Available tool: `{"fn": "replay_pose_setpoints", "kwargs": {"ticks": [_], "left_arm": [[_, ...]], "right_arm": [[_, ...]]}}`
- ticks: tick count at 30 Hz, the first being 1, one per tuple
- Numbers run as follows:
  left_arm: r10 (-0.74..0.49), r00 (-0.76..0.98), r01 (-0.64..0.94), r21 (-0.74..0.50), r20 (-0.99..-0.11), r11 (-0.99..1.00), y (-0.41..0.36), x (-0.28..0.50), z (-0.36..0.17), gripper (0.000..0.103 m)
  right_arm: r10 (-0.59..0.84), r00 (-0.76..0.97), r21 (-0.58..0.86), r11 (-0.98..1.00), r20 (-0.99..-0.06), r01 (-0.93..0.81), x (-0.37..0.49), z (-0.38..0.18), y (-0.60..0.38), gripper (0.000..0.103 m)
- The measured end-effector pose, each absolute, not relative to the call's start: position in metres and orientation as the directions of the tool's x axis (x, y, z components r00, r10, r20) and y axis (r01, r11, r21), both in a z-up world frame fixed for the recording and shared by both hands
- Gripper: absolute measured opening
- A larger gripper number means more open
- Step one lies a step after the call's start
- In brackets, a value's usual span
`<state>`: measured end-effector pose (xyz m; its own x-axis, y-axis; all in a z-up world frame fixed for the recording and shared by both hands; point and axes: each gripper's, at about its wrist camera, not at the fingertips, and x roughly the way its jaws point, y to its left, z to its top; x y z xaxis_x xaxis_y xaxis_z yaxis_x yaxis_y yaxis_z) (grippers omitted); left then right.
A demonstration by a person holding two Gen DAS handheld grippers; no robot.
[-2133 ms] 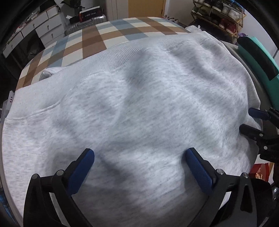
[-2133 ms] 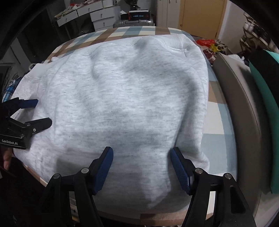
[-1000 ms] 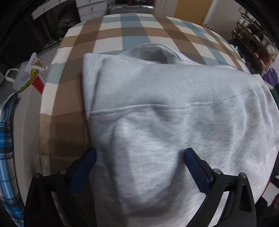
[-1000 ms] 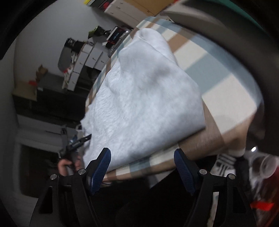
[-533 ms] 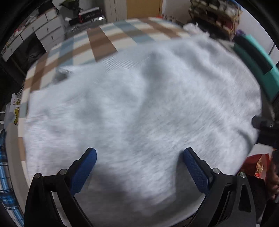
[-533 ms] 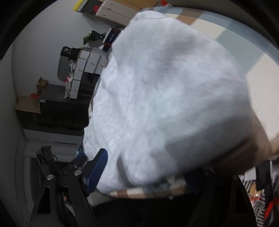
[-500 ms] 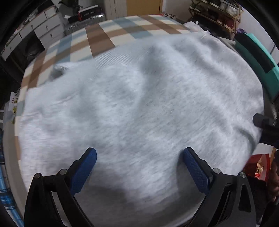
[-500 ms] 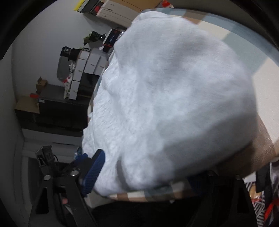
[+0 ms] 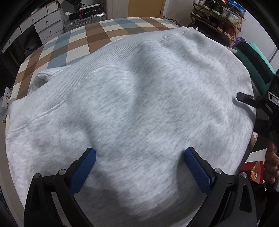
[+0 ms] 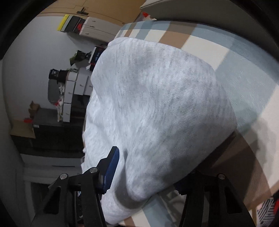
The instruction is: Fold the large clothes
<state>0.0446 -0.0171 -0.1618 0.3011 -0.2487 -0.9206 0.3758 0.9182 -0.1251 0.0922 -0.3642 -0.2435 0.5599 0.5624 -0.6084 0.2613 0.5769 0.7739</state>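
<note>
From the left wrist view, my left claw (image 9: 138, 165) hangs released over the grey sweatshirt (image 9: 132, 97), its blue fingers (image 9: 83, 167) spread wide with nothing pinched between them. A second ago this camera looked along the garment's left edge and folded hem; now the whole folded body lies ahead of the claw again, so I judge this hand has swung back to the near edge. Off to the right of this claw, my right claw (image 9: 247, 99) shows at the sweatshirt's side, a hand (image 9: 272, 164) behind it.

In the right wrist view, the right claw (image 10: 148, 174) has just been closing. The near corner of the sweatshirt (image 10: 157, 108) sits between its jaws: the left blue finger (image 10: 111, 171) lies against the cloth, the other is hidden under it, so I cannot tell whether the bite is complete. I read this as the start of the next fold.

The sweatshirt rests on a checked worktop (image 9: 78, 40) of brown, blue and cream squares. Beyond it stand white drawers (image 9: 43, 26), a suitcase (image 9: 87, 17) and a shoe rack (image 9: 218, 12).
</note>
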Motion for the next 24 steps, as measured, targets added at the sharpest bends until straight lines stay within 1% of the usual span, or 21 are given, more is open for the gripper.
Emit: {"fn": "replay_pose_setpoints", "kwargs": {"ticks": [2, 4, 5, 6, 9, 10, 11, 14, 19, 22, 24], "left_arm": [[-0.252, 0.300, 0.375, -0.129, -0.920, 0.918, -0.017, 0.045, -0.161, 0.100], [-0.249, 0.302, 0.370, -0.128, -0.920, 0.920, -0.017, 0.047, -0.162, 0.100], [-0.244, 0.305, 0.369, -0.122, -0.921, 0.921, -0.019, 0.047, -0.162, 0.100], [-0.240, 0.306, 0.369, -0.117, -0.921, 0.922, -0.020, 0.048, -0.163, 0.100], [-0.220, 0.306, 0.372, -0.096, -0.926, 0.923, -0.025, 0.046, -0.162, 0.100], [-0.210, 0.310, 0.379, -0.081, -0.927, 0.922, -0.028, 0.046, -0.163, 0.100], [-0.204, 0.318, 0.397, -0.065, -0.926, 0.916, -0.033, 0.047, -0.163, 0.100], [-0.215, 0.314, 0.451, -0.054, -0.925, 0.891, -0.047, 0.049, -0.163, 0.100], [-0.253, 0.295, 0.570, -0.043, -0.921, 0.821, -0.094, 0.054, -0.161, 0.100], [-0.284, 0.278, 0.662, -0.032, -0.918, 0.749, -0.132, 0.058, -0.160, 0.100], [-0.321, 0.260, 0.713, -0.044, -0.911, 0.700, -0.156, 0.062, -0.159, 0.100]], "right_arm": [[0.522, 0.566, 0.732, 0.639, -0.638, 0.236, 0.099, -0.238, -0.356, 0.055], [0.469, 0.559, 0.662, 0.720, -0.684, 0.206, 0.104, -0.231, -0.346, 0.050], [0.454, 0.559, 0.640, 0.744, -0.694, 0.191, 0.105, -0.229, -0.346, 0.039], [0.449, 0.580, 0.631, 0.761, -0.680, 0.150, 0.104, -0.225, -0.342, 0.028], [0.422, 0.637, 0.583, 0.810, -0.645, 0.054, 0.095, -0.206, -0.335, 0.016], [0.409, 0.653, 0.555, 0.832, -0.637, 0.020, 0.091, -0.200, -0.332, 0.015], [0.387, 0.669, 0.493, 0.870, -0.634, -0.036, 0.086, -0.191, -0.324, 0.015], [0.355, 0.695, 0.393, 0.913, -0.625, -0.113, 0.075, -0.179, -0.314, 0.014], [0.292, 0.758, 0.327, 0.939, -0.584, -0.110, 0.063, -0.168, -0.324, 0.014], [0.214, 0.810, 0.226, 0.969, -0.547, -0.103, 0.051, -0.151, -0.328, 0.013], [0.170, 0.851, 0.133, 0.984, -0.497, -0.120, 0.041, -0.133, -0.325, 0.013]]}}
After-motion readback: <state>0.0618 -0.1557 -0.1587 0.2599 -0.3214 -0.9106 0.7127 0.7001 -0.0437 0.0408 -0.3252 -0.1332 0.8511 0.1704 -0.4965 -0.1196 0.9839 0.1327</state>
